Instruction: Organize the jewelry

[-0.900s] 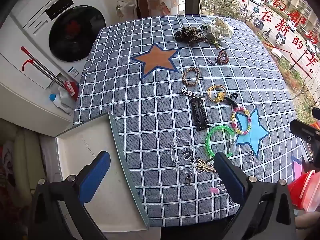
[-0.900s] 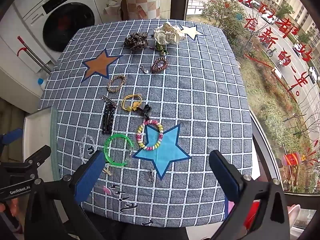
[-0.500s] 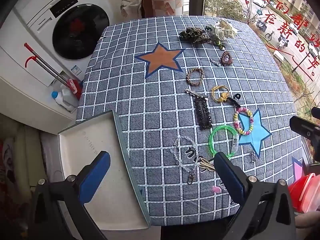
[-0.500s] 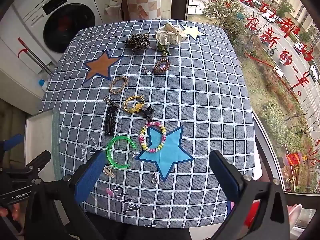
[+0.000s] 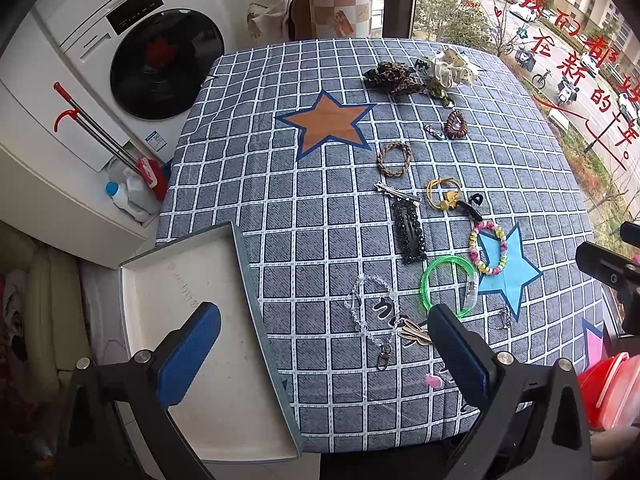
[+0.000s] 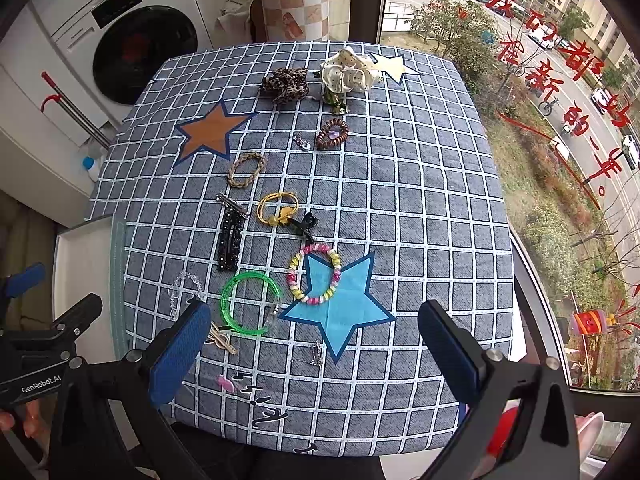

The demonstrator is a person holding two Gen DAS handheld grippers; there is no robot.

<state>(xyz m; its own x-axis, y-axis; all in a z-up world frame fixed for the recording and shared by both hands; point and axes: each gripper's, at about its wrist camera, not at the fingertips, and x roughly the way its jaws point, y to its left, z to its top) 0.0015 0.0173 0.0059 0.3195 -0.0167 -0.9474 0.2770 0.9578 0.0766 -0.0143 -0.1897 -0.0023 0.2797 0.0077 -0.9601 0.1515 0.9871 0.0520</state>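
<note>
Jewelry lies in a row on the checked tablecloth (image 5: 280, 184): green bangle (image 5: 448, 286) (image 6: 250, 304), pastel bead bracelet (image 5: 489, 252) (image 6: 314, 274), black hair clip (image 5: 409, 232) (image 6: 229, 242), clear bead chain (image 5: 370, 312), yellow hair tie (image 5: 442, 194) (image 6: 278, 208), braided band (image 5: 394, 159), brown coil tie (image 5: 456, 125), leopard scrunchie (image 5: 392, 76) and cream scrunchie (image 6: 350, 70). A white tray (image 5: 168, 300) sits at the table's left edge. My left gripper (image 5: 320, 348) hovers open and empty above the near edge. My right gripper (image 6: 316, 348) is open and empty above the blue star.
A washing machine (image 5: 156, 56) stands at the back left with a mop (image 5: 104, 140) and bottles beside it. A window (image 6: 560, 80) runs along the right. A red container (image 5: 612, 392) sits at the near right. Small clips and a pink charm (image 5: 433, 381) lie near the front edge.
Both grippers have drawn back and up slightly, so the table and jewelry sit a little farther and more to the right in view. Nothing was picked up.
</note>
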